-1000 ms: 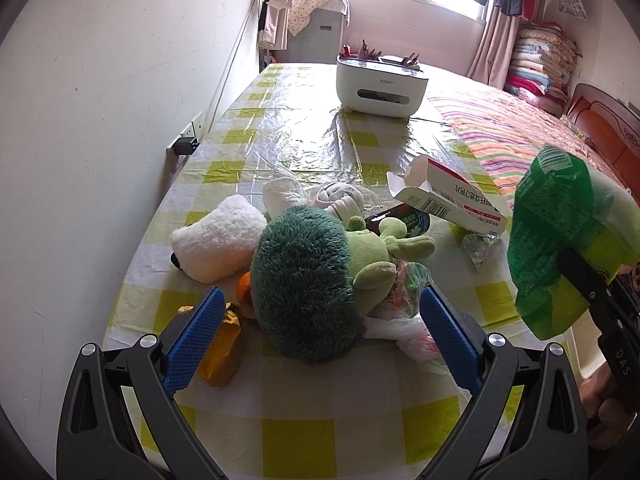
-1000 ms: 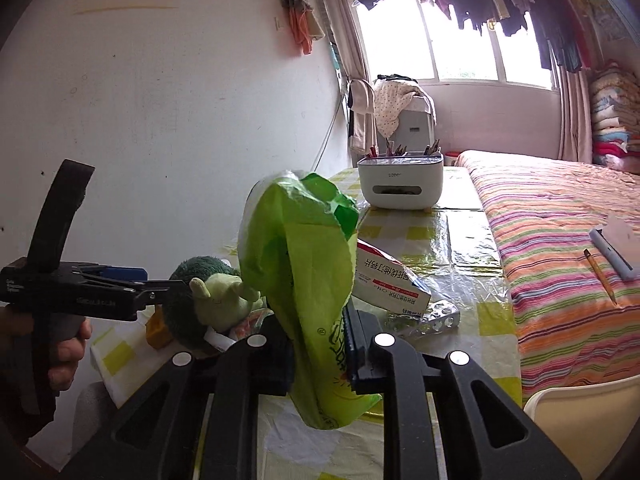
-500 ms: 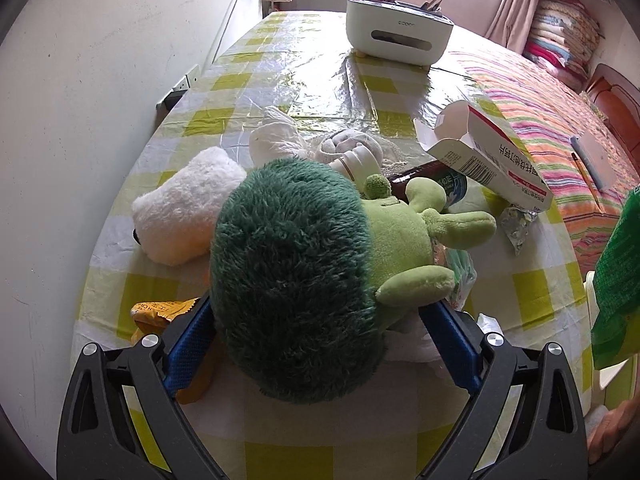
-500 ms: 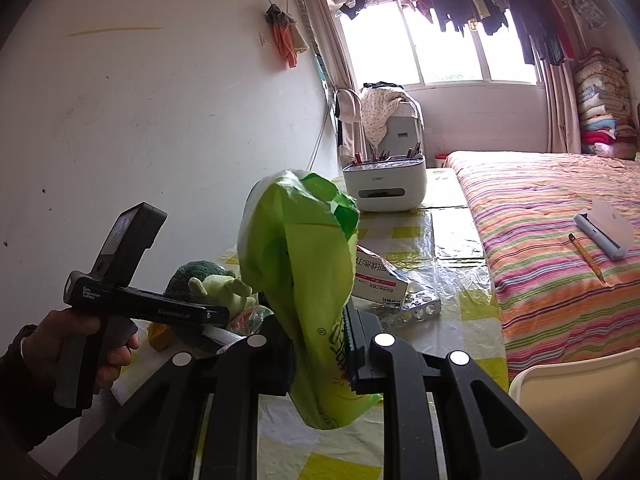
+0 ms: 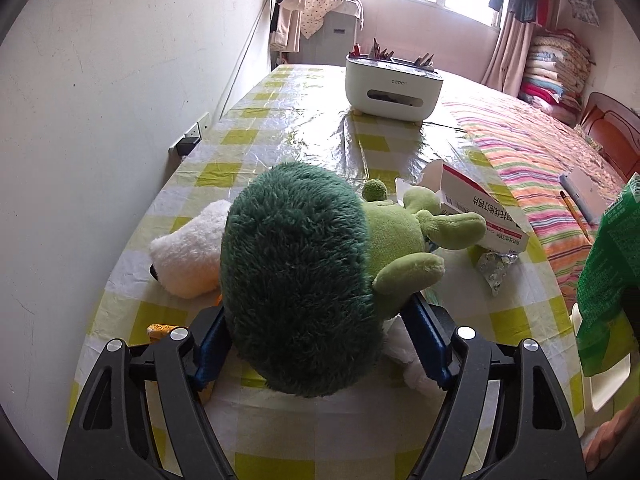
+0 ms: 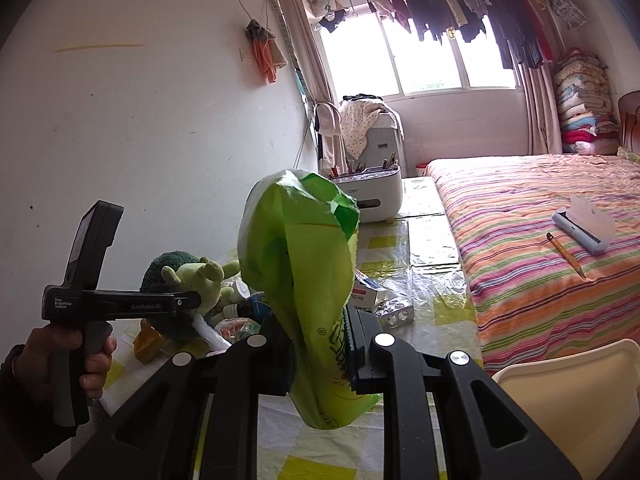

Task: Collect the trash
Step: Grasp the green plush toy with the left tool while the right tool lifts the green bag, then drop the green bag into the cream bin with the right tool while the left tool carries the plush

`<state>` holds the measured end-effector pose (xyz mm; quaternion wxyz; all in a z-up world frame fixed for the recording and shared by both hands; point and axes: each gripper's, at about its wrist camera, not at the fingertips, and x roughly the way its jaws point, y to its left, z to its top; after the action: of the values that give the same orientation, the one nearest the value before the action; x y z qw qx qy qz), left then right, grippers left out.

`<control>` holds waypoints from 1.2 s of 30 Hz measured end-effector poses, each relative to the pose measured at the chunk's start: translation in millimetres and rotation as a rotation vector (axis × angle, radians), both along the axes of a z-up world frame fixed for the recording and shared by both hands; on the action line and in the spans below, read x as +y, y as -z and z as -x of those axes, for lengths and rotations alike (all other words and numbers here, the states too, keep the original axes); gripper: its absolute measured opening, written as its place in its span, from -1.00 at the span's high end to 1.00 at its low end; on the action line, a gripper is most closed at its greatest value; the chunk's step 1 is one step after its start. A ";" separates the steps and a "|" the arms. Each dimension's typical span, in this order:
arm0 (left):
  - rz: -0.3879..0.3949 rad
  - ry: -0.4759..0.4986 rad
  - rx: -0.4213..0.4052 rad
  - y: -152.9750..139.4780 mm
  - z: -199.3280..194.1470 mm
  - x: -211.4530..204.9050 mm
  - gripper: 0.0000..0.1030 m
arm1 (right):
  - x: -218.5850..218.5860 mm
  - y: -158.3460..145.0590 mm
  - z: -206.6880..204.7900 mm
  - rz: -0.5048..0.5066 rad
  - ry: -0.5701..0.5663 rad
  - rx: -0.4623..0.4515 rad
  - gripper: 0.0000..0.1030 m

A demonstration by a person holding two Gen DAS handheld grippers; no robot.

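My left gripper (image 5: pixel 316 340) is shut on a dark green plush toy (image 5: pixel 296 276) with light green limbs and holds it above the table; it shows in the right wrist view too (image 6: pixel 176 280). My right gripper (image 6: pixel 318 344) is shut on a green plastic bag (image 6: pixel 304 264), held upright at the table's right side; the bag also shows in the left wrist view (image 5: pixel 608 280). On the checked tablecloth (image 5: pixel 280 128) lie a red-and-white carton (image 5: pixel 480 208), a foil blister pack (image 5: pixel 494 268), an orange wrapper (image 6: pixel 148 340) and white plastic scraps (image 5: pixel 408 360).
A white plush toy (image 5: pixel 188 256) lies by the wall. A white tissue box holder (image 5: pixel 392 88) stands at the table's far end. A striped bed (image 6: pixel 540 240) runs along the right. A cream chair back (image 6: pixel 568 392) is at the near right.
My left gripper closed on the green plush toy and lifted it off the trash pile. My right gripper kept its hold on the green bag and tilted upward a little.
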<state>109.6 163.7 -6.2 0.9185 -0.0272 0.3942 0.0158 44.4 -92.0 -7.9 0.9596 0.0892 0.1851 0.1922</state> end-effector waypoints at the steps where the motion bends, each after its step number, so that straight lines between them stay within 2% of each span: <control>1: 0.003 0.002 -0.016 -3.9 2.7 -1.2 -0.45 | -1.4 0.4 0.3 -0.001 0.007 -0.001 0.65; 10: 0.076 0.050 -0.108 -34.9 25.0 -19.7 -0.45 | -17.5 2.2 1.8 -0.007 0.090 -0.010 0.65; 14: 0.091 0.122 -0.155 -50.3 37.4 -44.1 -0.45 | -19.3 2.1 4.1 0.007 0.124 -0.021 0.65; 21: 0.160 0.277 -0.225 -73.1 48.2 -97.6 -0.46 | -32.4 3.0 13.0 0.029 0.219 -0.040 0.65; 29: 0.253 0.417 -0.239 -83.7 49.8 -154.8 -0.46 | -72.7 11.6 23.7 -0.016 0.394 -0.007 0.65; 36: 0.288 0.502 -0.179 -68.9 55.6 -186.0 -0.46 | -102.7 18.4 34.7 -0.067 0.539 0.035 0.64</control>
<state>54.1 -22.3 62.7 0.9114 -0.0605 0.3043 -0.2702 9.8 -194.7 -26.3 0.9693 0.1701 0.1647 -0.0660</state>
